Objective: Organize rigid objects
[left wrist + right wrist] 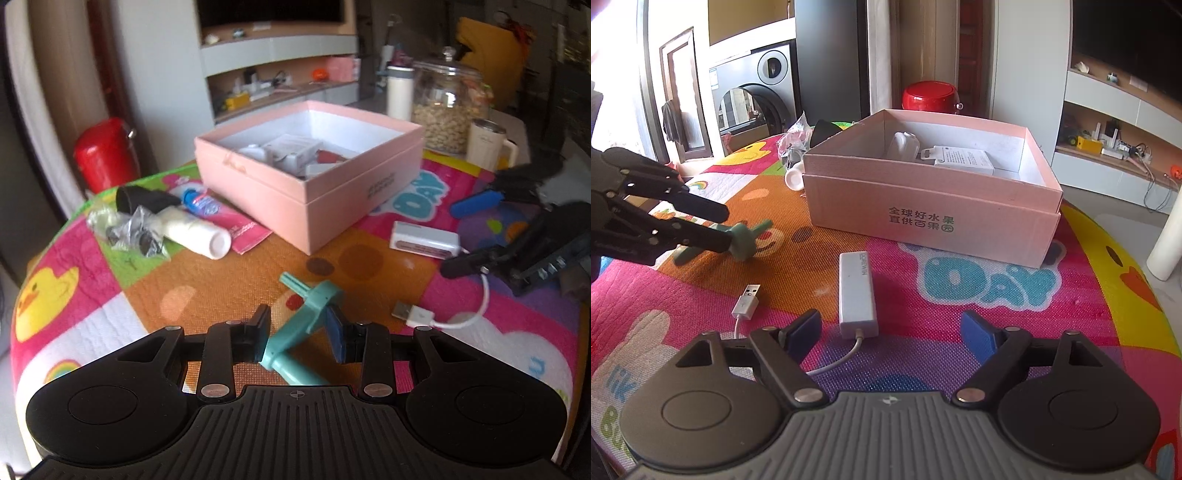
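Step in hand: left tongs [297,334] clenched on the teal plastic pronged part [308,314], gripped mid-body, one end poking forward and the other back under the tongs. In the right wrist view it looks just clear of, or barely on, the desk [369,258] with its colourful cartoon mat; can't tell which. Looks like pick done, carry pending.

Next move, my read: lift over the near wall of the open pink cardboard box [306,199], then let go inside. The part is long and held skewed, so watch the wall.

Right tongs [892,332] released, nothing gripped; white rectangular USB adapter [857,291] lies just ahead between the open pads, cable trailing to its USB plug [748,301]. Likely the next pick.

Count:
- pink box: 1, already holding several white items
- teal part: 1
- white adapter: 1
- blue oblong object [476,203] near the right edge: 1
- white cylindrical bottle [195,232]: 1
- black cone-shaped piece [142,199]: 1
- clear crinkled bag [135,236]: 1
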{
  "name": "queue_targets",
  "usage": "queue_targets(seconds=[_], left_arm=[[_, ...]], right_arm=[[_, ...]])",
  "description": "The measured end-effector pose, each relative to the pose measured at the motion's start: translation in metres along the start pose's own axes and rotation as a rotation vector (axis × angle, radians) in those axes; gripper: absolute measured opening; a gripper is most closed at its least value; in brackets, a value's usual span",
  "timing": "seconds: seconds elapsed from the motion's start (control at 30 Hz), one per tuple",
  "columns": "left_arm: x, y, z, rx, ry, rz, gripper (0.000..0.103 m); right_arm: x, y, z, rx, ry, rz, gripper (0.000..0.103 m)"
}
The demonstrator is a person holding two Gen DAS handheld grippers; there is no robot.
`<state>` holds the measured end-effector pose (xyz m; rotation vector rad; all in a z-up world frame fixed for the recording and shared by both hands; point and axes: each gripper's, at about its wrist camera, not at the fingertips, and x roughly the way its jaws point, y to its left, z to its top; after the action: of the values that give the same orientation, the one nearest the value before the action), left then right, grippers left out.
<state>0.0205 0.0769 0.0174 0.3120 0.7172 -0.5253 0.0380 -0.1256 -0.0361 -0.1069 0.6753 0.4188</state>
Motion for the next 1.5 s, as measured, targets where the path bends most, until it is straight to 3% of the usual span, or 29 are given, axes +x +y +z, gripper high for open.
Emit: queue_targets(seconds=[0.13,0.27,0.4,0.63,0.77,0.83,0.97,1.17,1.27,1.33,1.5], left_arm=[[0.012,-0.003,0.002,-0.048,0.023,0.028,0.037],[0.016,-0.002,0.004,-0.136,0.026,-0.021,0.038],[0.016,-0.002,0.003,-0.247,0.012,-0.037,0.048],[0.017,-0.008,0.000,-0.291,-0.010,0.004,0.048],[0.017,-0.019,0.000,-0.239,-0.008,0.049,0.048],[0.017,-0.026,-0.001,-0.217,-0.015,0.079,0.048],[0.016,-0.027,-0.001,-0.246,-0.014,0.098,0.048],[0.015,-0.034,-0.001,-0.248,-0.022,0.136,0.048],[0.012,-0.038,-0.003,-0.247,-0.032,0.145,0.036],[0.008,-0.042,-0.007,-0.252,-0.046,0.134,0.015],[-0.011,-0.063,-0.024,-0.232,-0.076,0.112,0.015]], right_arm=[[0.000,0.000,0.000,0.001,0.000,0.001,0.084],[0.000,0.001,0.000,0.001,-0.001,0.002,0.085],[0.000,0.001,0.000,0.001,-0.001,0.002,0.085],[0.001,0.003,0.005,-0.008,0.002,0.019,0.081],[0.008,0.009,0.015,-0.038,-0.004,0.051,0.060],[0.014,0.013,0.020,-0.054,-0.006,0.050,0.056],[0.015,0.020,0.030,-0.086,0.014,0.047,0.021],[-0.031,0.021,0.032,-0.098,-0.081,0.036,0.020],[-0.060,0.013,0.037,-0.065,-0.141,0.039,0.020],[-0.077,0.006,0.039,-0.041,-0.175,0.040,0.020],[-0.112,-0.006,0.033,-0.021,-0.250,-0.008,0.020]])
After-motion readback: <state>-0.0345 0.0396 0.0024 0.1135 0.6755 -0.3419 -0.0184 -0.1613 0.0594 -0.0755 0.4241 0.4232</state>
